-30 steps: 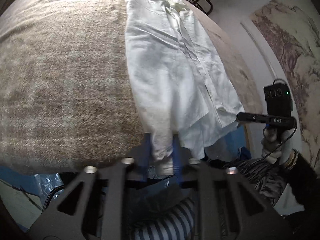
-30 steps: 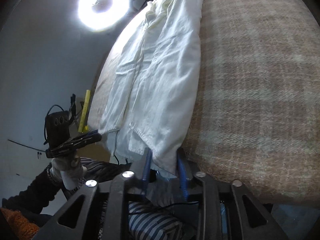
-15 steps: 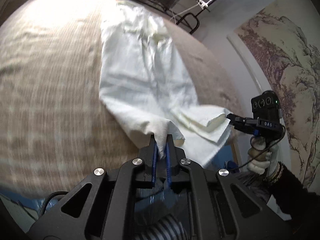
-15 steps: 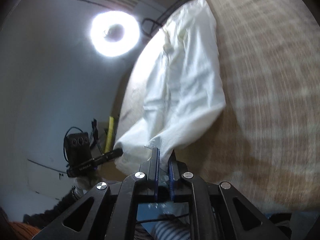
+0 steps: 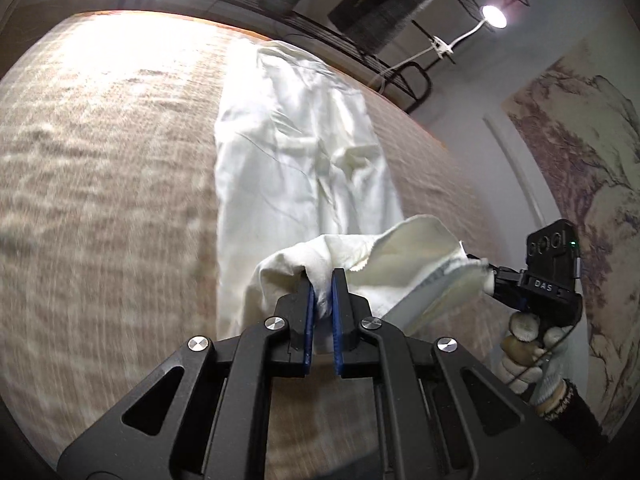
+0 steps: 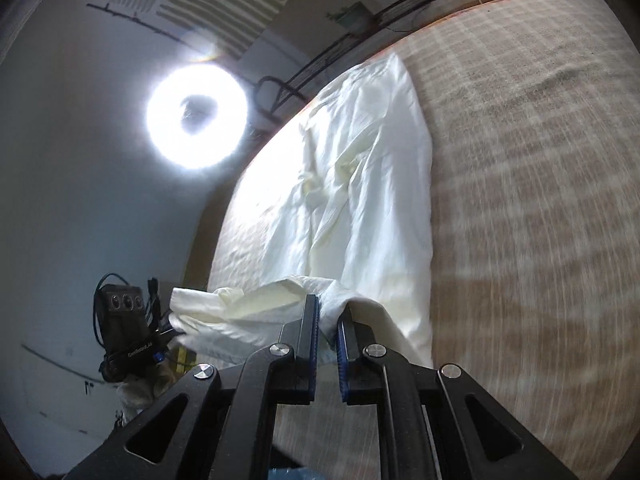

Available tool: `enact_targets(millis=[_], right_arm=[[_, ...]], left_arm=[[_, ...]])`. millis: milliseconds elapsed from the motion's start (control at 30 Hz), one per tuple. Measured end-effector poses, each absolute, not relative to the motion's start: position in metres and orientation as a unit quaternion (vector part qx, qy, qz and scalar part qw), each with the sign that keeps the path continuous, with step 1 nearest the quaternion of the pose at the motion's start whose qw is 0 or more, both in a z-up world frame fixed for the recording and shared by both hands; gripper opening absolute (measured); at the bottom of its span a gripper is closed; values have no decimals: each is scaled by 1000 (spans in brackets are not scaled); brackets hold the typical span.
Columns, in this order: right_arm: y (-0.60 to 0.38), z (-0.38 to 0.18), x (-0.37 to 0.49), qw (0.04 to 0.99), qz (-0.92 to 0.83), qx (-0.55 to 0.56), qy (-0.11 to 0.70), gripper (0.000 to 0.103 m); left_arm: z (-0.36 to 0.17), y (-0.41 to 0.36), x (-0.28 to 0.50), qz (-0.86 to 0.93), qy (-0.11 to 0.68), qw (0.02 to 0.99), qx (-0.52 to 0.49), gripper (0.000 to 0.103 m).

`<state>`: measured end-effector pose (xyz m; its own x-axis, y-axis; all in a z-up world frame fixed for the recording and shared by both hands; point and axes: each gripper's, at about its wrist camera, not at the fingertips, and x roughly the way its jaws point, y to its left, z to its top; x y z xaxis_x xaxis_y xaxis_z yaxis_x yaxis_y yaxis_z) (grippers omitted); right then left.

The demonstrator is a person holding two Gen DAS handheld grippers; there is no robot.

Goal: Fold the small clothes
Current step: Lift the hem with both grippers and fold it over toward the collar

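White shirt (image 5: 296, 168) lies lengthwise on plaid worktop (image 5: 100, 200). Left tongs (image 5: 321, 300) and right tongs (image 6: 328, 320) each clenched on a hem corner, lifted. Risks: thin pinch slipping; uneven carry skewing the fold.

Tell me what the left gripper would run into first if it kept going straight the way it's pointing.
Probably the white shirt itself. The left gripper already pinches its lifted hem and points down along the garment spread on the plaid blanket, so the flat part just ahead comes first; depth is uncertain.
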<state>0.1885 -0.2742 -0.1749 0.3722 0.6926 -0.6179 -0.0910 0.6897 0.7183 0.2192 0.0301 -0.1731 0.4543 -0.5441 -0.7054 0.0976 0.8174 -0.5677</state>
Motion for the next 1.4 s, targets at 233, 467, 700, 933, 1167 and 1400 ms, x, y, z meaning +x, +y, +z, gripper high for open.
enact_targets(millis=[233,467,700,933,1167,1400], right_arm=[[-268,-187,221,776,233,297,505,6],[-278,-194,234,774,226,300,510,36],[-287,-189,227,795,216,262,503,37],[-267,-204,224,789,227,203,534,37],[-250,-208,232,804,219,160,529,16],[-273,-195,223,796,294,232,475,7]], left_arm=[[-190,42,252,-170,490,813,-263,6],[-179,54,264,-168,468,820,-283,50],[-178,73,250,-153,455,835,-269,53],[-211,62,254,-153,492,821,-247,53],[-219,38,259,-183,505,820,-195,3],[-211,75,258,-300,448,758,-367,2]])
